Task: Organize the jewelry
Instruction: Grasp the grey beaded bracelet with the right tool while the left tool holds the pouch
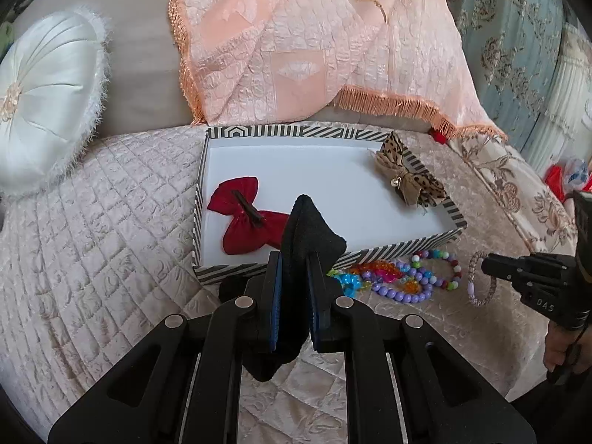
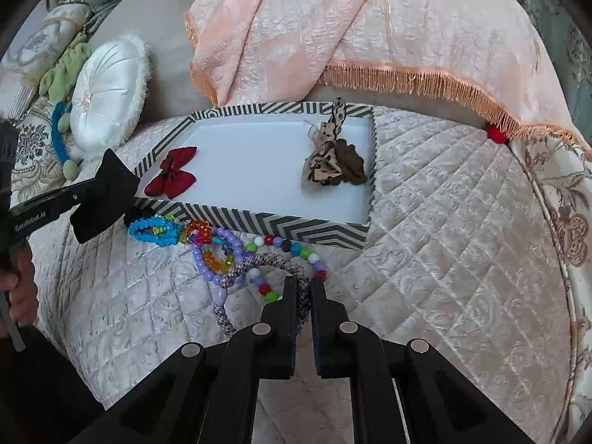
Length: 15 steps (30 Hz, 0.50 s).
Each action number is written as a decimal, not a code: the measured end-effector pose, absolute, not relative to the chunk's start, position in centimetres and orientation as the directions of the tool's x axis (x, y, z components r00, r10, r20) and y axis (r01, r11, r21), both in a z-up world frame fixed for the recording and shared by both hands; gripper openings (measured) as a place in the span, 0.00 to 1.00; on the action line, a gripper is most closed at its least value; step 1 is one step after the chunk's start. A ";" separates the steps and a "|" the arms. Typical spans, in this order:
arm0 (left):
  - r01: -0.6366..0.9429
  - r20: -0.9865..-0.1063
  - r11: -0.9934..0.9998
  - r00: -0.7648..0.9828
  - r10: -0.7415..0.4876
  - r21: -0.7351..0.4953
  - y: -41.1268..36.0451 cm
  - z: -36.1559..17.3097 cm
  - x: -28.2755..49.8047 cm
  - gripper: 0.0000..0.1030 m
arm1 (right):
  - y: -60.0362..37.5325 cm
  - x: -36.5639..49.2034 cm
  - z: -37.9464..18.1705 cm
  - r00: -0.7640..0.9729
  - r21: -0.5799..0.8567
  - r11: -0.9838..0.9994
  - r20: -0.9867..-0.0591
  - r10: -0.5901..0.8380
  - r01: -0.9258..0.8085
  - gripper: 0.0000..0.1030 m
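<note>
A striped box (image 1: 370, 137) (image 2: 281, 227) with a white floor sits on the quilted bed. A red bow (image 1: 244, 218) (image 2: 172, 174) lies at its left end and a leopard bow (image 1: 409, 177) (image 2: 329, 159) at its right end. My left gripper (image 1: 295, 259) (image 2: 92, 199) is shut on a black bow (image 1: 307, 236) (image 2: 107, 196) at the box's near edge. Several bead bracelets (image 1: 399, 277) (image 2: 222, 248) lie in front of the box. My right gripper (image 2: 304, 285) (image 1: 492, 270) is shut on a grey-purple braided hair tie (image 2: 266, 262) (image 1: 481, 277) beside the beads.
A round white cushion (image 1: 44, 103) (image 2: 107, 100) lies left of the box. A peach fringed blanket (image 1: 314, 44) (image 2: 351, 29) hangs behind it. A small red object (image 2: 495, 134) sits under the fringe. A green and blue toy (image 2: 63, 85) lies far left.
</note>
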<state>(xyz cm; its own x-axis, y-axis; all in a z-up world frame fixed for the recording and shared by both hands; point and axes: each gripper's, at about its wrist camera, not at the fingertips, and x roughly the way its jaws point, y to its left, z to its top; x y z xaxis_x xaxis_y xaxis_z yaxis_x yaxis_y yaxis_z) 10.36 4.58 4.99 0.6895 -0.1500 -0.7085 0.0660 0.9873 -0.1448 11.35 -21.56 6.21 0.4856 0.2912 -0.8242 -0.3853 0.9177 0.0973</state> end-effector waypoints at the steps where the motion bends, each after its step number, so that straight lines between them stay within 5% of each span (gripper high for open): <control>1: 0.060 -0.711 0.989 0.689 -0.139 -0.136 4.5 4.9 10.4 0.09 | -21.4 11.3 6.4 0.488 0.098 0.917 -0.822 0.293 -0.386 0.06; 15: 0.028 -0.722 0.996 0.687 -0.080 -0.083 4.5 4.6 10.5 0.09 | -19.8 11.3 7.1 0.516 0.095 0.911 -0.798 0.310 -0.400 0.06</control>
<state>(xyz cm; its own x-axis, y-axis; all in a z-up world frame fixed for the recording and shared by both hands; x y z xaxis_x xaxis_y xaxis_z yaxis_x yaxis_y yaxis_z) 10.53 4.48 4.59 0.6870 -0.0798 -0.7223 0.0281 0.9961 -0.0834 11.26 -19.77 7.10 0.5162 0.3101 -0.7984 -0.4004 0.9114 0.0951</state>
